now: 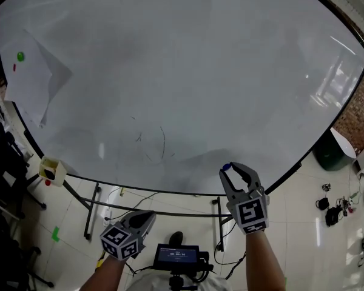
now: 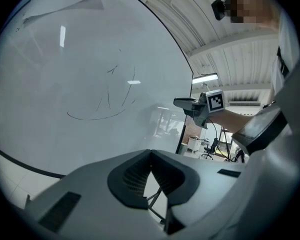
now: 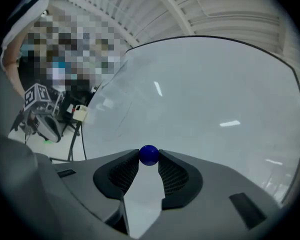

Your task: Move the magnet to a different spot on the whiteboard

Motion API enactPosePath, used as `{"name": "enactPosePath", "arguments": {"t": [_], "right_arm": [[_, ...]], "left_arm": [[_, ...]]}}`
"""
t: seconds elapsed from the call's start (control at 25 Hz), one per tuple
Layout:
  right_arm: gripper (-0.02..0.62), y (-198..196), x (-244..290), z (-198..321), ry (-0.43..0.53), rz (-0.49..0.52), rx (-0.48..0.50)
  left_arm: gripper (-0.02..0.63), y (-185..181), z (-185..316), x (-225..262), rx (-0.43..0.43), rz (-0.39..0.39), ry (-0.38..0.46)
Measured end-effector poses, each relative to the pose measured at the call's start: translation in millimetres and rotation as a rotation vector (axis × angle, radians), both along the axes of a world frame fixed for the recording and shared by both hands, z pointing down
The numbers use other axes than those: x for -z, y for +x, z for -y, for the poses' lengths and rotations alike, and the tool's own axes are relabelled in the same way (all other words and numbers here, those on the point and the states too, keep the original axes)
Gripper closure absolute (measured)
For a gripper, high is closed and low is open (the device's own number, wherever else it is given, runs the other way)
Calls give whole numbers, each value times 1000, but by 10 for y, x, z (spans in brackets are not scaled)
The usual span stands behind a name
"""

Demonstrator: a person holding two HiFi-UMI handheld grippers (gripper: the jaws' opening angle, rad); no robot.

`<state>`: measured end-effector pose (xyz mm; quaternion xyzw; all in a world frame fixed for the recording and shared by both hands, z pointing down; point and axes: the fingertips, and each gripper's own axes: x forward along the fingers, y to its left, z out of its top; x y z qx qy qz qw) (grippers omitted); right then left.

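A small blue ball magnet (image 3: pixel 149 155) is pinched between the tips of my right gripper (image 3: pixel 149 157), which is shut on it. In the head view that gripper (image 1: pixel 231 168) is held up in front of the lower right edge of the big whiteboard (image 1: pixel 182 71), with the magnet (image 1: pixel 226 165) at its tip; whether it touches the board I cannot tell. My left gripper (image 1: pixel 149 214) hangs lower, below the board's bottom edge, jaws shut with nothing in them (image 2: pixel 150 152). Faint pen lines (image 1: pixel 158 143) mark the board's lower middle.
A white paper sheet (image 1: pixel 33 80) hangs at the board's left under a green magnet (image 1: pixel 20 56) and a red one (image 1: pixel 14 67). A small yellow-white box (image 1: pixel 51 170) sits at the lower left corner. Stand legs (image 1: pixel 94 208), a screen device (image 1: pixel 177 256) and a black bin (image 1: pixel 327 153) are below.
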<state>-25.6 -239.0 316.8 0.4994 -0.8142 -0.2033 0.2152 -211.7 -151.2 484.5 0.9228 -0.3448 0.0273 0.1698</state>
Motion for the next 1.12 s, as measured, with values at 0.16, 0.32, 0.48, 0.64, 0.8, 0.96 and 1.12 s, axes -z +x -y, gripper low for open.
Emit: {"name": "enactPosePath", "arguments": {"t": [0.16, 0.32, 0.48, 0.64, 0.8, 0.96, 1.12], "right_arm": [[442, 69, 61, 178, 36, -132, -36], [442, 188, 143, 330, 81, -313, -120], [442, 256, 186, 488, 113, -458, -164], [442, 268, 338, 604, 121, -473, -187], [442, 330, 450, 675, 143, -483, -216], [442, 366, 444, 717, 154, -517, -245], [440, 387, 402, 732, 183, -578, -258]], "left_arm": [[571, 74, 103, 59, -4, -23, 23], [571, 181, 256, 138, -24, -40, 32], [571, 232, 404, 162, -31, -28, 50], [571, 276, 438, 133, -44, -23, 36], [571, 241, 519, 78, -31, -25, 28], [571, 284, 585, 62, -34, -33, 21], [571, 342, 628, 47, -38, -28, 19]]}}
